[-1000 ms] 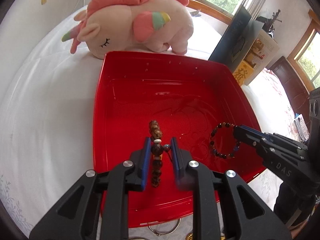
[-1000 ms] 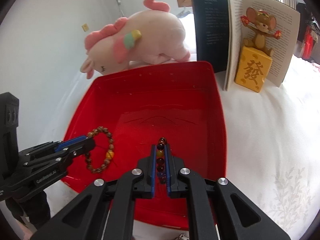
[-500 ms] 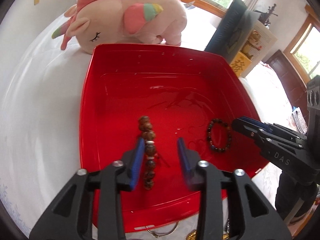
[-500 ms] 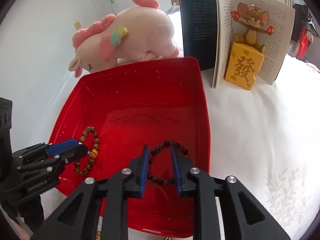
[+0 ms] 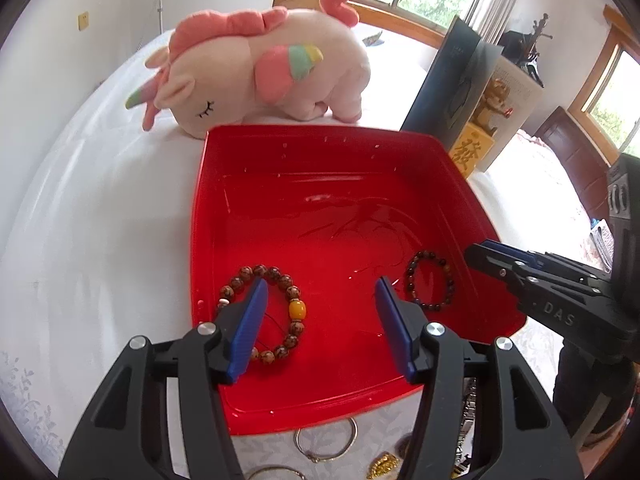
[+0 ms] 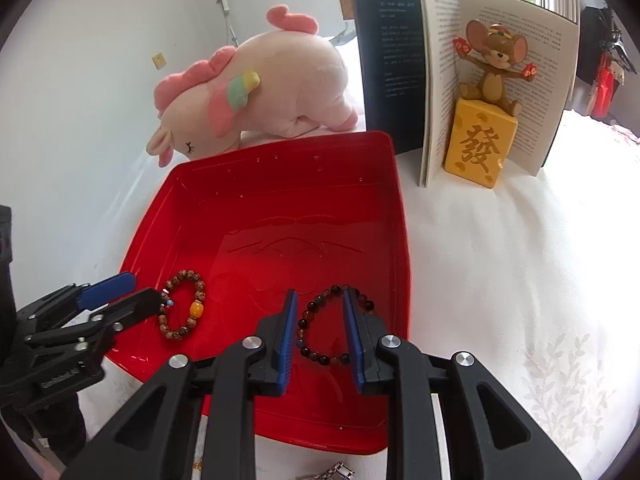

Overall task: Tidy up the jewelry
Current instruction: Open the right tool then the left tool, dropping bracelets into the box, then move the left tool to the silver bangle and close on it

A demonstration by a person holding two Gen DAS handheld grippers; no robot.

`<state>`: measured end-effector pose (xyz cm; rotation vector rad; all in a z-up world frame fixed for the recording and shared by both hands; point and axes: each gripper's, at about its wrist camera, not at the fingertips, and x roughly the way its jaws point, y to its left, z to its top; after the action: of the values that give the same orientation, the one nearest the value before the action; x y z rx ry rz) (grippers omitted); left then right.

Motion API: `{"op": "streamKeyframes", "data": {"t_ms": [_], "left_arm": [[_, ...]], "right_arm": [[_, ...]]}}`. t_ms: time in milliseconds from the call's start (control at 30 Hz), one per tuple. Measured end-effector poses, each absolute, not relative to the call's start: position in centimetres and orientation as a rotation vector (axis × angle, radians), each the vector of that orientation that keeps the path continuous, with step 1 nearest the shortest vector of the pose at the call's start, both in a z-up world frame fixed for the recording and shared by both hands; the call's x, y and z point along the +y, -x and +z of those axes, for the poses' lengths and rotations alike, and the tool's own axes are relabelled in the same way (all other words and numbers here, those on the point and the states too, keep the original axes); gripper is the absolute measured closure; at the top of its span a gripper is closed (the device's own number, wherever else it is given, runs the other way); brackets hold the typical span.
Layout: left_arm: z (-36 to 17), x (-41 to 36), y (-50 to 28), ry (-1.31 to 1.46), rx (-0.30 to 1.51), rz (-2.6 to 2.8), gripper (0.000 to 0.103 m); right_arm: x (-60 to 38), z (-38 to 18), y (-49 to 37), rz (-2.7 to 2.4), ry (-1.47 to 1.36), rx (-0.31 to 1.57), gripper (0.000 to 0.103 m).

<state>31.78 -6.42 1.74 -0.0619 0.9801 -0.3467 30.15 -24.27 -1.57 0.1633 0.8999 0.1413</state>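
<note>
Left wrist view gives me two bracelets lying flat in one red tray (image 5: 208, 216). The brown beaded bracelet (image 5: 276, 312) carries a single amber bead and a few pale ones, near the tray's left wall; the dark beaded bracelet (image 5: 430, 286) has glossy black and reddish beads, toward the right wall. My left gripper (image 5: 320, 320) is spread wide, grasping nothing. My right gripper (image 6: 320, 320) also stands released, its fingers straddling the dark bracelet. Behind the tray I count one plush unicorn (image 5: 260, 68).
</note>
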Motion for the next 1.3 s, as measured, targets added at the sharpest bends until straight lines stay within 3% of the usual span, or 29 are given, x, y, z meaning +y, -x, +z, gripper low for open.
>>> {"op": "streamKeyframes", "data": {"t_ms": [533,633,933,1300], "left_arm": [[7.7,-5.8,-25.0,0.025,0.879,-0.342,0.042],[7.5,-5.5,-23.9,0.013,0.879,-0.336,0.036],[4.3,-3.6,-21.2,0.008,0.926,-0.322,0.020],[-3.4,0.8,-20.7,0.024,1.101,-0.265,0.019]], "right_arm": [[-23.6,2.3,-24.6,0.187,-0.164,0.841,0.080],[-23.3,2.3,-23.2,0.203,-0.148,0.847,0.080],[-22.8,-1.0,-19.3,0.324,-0.160,0.905,0.080],[-20.4,-4.4,-19.0,0.397,-0.104,0.998,0.076]]}}
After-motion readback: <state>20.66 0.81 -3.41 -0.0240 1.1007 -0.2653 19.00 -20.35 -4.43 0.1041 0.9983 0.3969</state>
